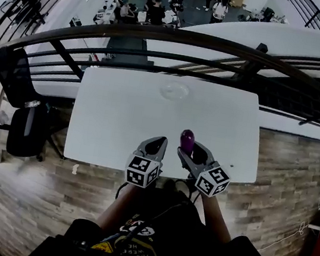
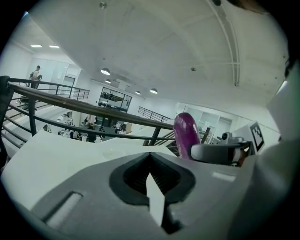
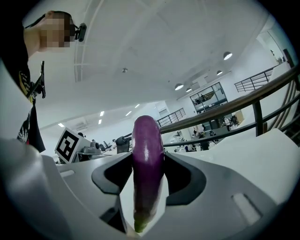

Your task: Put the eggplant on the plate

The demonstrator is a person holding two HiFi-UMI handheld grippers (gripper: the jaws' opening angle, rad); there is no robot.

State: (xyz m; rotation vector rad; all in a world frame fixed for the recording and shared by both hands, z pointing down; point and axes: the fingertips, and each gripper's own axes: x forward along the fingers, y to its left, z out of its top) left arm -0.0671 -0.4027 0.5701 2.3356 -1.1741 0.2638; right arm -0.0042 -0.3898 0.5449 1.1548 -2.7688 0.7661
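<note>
Cool, even light from ceiling lamps (image 2: 105, 71) leaves the white table (image 1: 119, 118) bright, almost washed out, with little shadow. Past the table the railing (image 1: 163, 34) bows from wide-angle distortion, and every picture's corners go black.

The eggplant (image 1: 187, 139) stands upright, clamped in the right tongs (image 1: 191, 151) above the near part of the counter (image 1: 119, 118). The left tongs (image 1: 158, 144) sit just beside them on the left, jaws together. The plate (image 1: 174, 90) lies near the counter's far edge, well ahead. A railing (image 1: 163, 34) runs behind the counter. An office chair (image 1: 24, 127) stands to its left.
</note>
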